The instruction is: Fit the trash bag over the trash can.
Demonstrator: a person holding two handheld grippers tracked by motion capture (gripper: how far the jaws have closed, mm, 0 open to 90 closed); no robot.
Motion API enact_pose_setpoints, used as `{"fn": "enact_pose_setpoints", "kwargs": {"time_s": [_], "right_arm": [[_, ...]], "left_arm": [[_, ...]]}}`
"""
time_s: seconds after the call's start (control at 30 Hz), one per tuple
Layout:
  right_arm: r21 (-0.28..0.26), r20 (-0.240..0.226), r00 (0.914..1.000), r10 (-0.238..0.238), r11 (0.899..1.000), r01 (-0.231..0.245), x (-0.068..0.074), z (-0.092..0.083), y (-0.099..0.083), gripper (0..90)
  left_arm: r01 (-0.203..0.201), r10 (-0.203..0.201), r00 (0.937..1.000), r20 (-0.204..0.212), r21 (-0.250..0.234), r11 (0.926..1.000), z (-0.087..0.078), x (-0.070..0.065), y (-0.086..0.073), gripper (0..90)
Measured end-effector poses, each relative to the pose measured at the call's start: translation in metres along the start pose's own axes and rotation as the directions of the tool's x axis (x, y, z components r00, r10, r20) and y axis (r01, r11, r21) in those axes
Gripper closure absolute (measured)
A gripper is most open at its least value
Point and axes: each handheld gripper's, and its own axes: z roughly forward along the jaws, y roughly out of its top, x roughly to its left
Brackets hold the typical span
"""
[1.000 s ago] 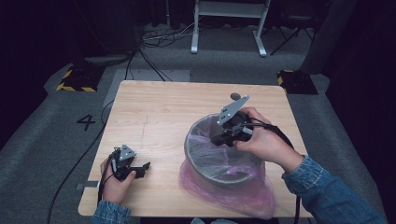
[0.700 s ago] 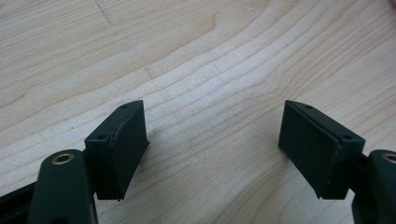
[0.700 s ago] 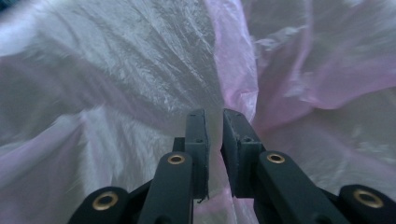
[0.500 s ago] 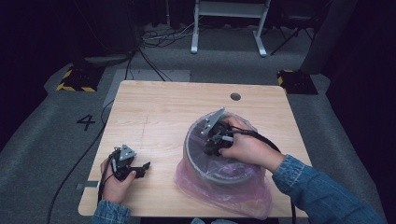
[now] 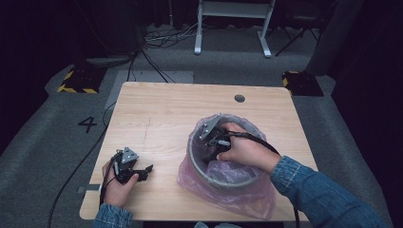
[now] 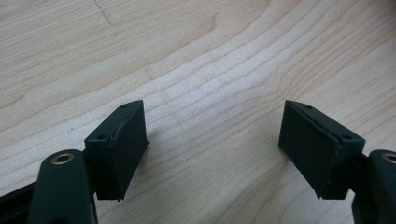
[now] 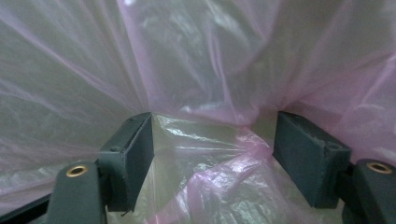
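Note:
A grey round bin (image 5: 194,156) lined with a thin pink plastic bag (image 5: 237,192) stands on the wooden table (image 5: 166,114), front right. My right gripper (image 5: 208,154) reaches down inside the bin, and its tips are partly hidden by the rim and hand. In the right gripper view its jaws have just been opening and stand wide. Loose pink bag film (image 7: 210,182) bunches between and below the right gripper (image 7: 212,149), with neither pad pressing on it. My left gripper (image 5: 147,170) rests at the front left, and in its own view the left gripper (image 6: 212,144) is open over bare wood.
A small round hole (image 5: 239,98) sits in the table near its far right edge. A cable (image 5: 71,180) trails off the table's left side to the floor. Metal stand legs (image 5: 233,28) are on the floor beyond the table.
My right hand has sunk from above the bin's far rim down into the bin, and its jaws have spread apart. The left hand and gripper have stayed put.

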Motion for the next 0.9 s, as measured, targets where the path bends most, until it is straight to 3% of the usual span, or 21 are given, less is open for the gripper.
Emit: {"fn": "enact_pose_setpoints", "kwargs": {"time_s": [0.23,0.33,0.4,0.5,0.6,0.8,0.9], "right_arm": [[0.110,-0.032,0.9989,0.033,0.994,-0.030,0.003,0.016,-0.008,23.4],[0.115,-0.051,0.9985,0.019,0.993,-0.014,0.002,0.019,-0.010,23.1],[0.104,-0.049,0.9981,0.036,0.994,-0.031,0.004,0.014,-0.009,24.4],[0.018,-0.052,0.9969,0.059,0.998,-0.058,0.001,-0.002,-0.008,24.8],[-0.064,-0.049,0.9957,0.079,0.995,-0.082,-0.001,-0.023,-0.007,25.3],[-0.156,-0.043,0.9966,0.070,0.985,-0.076,-0.002,-0.051,-0.005,29.7],[-0.179,-0.053,0.9977,0.041,0.983,-0.050,0.002,-0.065,-0.004,35.6]], "left_arm": [[0.001,-0.001,1.0000,-0.001,0.002,1.0000,0.000,0.000,0.000,23.2],[0.001,-0.001,1.0000,-0.001,0.003,1.0000,0.000,0.000,0.000,23.2],[0.001,-0.001,1.0000,-0.001,0.003,1.0000,0.000,0.000,0.000,23.2],[0.001,-0.001,1.0000,-0.001,0.003,1.0000,0.000,0.000,0.000,23.2],[0.002,-0.002,1.0000,-0.002,0.002,1.0000,0.000,0.000,0.000,23.2],[0.002,-0.002,1.0000,-0.001,0.003,1.0000,0.001,0.000,0.001,23.0],[0.001,-0.001,1.0000,-0.001,0.003,1.0000,0.001,0.000,0.001,22.9]]}}
